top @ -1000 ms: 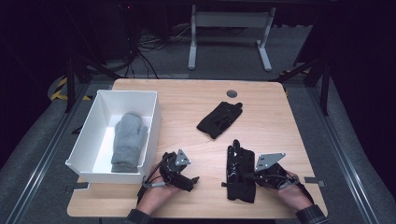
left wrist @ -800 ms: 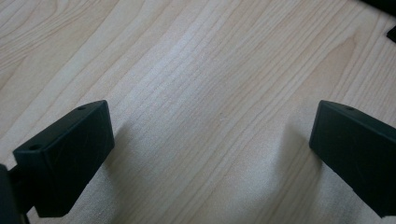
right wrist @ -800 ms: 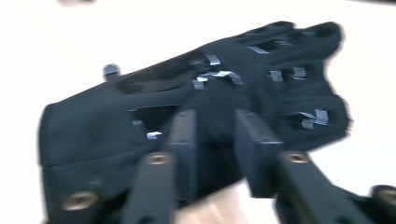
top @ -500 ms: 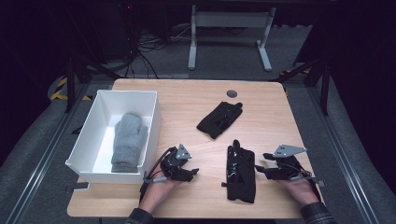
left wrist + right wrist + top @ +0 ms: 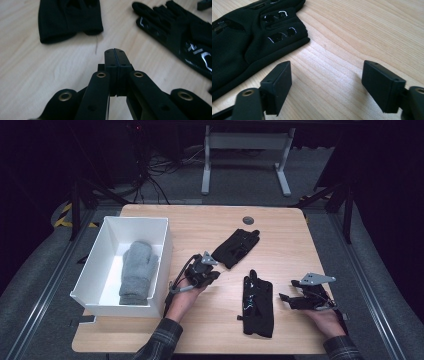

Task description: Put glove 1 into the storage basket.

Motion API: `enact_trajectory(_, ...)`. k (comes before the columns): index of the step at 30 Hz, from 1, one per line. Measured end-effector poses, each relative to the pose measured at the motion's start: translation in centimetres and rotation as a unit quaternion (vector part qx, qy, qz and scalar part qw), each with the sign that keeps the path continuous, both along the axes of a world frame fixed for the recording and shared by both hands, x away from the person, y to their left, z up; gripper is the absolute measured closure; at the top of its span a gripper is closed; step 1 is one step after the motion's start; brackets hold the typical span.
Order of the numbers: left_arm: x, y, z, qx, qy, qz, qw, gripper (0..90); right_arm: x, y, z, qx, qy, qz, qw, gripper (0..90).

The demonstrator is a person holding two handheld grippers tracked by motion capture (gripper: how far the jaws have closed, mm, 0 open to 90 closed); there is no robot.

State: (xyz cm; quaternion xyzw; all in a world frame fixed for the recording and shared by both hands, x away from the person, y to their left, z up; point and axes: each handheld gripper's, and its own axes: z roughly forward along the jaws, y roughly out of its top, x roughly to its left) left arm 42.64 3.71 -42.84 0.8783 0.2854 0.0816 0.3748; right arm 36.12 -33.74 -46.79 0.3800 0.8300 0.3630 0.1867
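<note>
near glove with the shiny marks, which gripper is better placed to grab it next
Right. The right gripper sits beside that glove with its jaws open and the glove's edge just off one of them. The left gripper is shut and points toward the far glove.

Wooden table (image 5: 200, 227), light top, dark floor around. White box (image 5: 162, 251) at left edge, grey mitten (image 5: 136, 271) lying flat inside. Left gripper (image 5: 214, 274) held over table just right of box, pointed toward far black glove (image 5: 236, 247), close to its near end, contact unclear. Near black glove (image 5: 258, 302) flat on table, fingers away from person, well apart from far one. Right gripper (image 5: 284, 297) low over table just right of near glove, aimed at it, not touching. Plaid sleeve (image 5: 159, 341) at bottom left. Small round grommet (image 5: 247, 220) near far table edge. Desk frame legs (image 5: 245, 165) beyond table.
</note>
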Motion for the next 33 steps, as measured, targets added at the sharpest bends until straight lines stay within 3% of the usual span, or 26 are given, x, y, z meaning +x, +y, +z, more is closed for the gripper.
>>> enact_trajectory(9,4.7,-2.7,0.8,0.001,-0.018,-0.002,0.9998,90.0,0.1,0.0,0.0,-0.001,0.004,-0.001,1.0,19.6)
enact_trajectory(21,9.4,-5.2,-1.4,0.001,-0.011,-0.006,0.9999,90.0,0.1,0.0,0.0,-0.002,0.005,0.002,1.0,18.8)
enact_trajectory(27,10.6,-5.8,-2.4,0.009,-0.001,-0.005,0.9999,90.0,0.1,0.0,0.0,-0.002,0.005,0.002,1.0,18.6)
enact_trajectory(33,10.0,-5.5,-2.5,0.006,0.009,0.001,0.9999,90.0,0.1,0.0,0.0,-0.002,0.005,0.002,1.0,18.6)
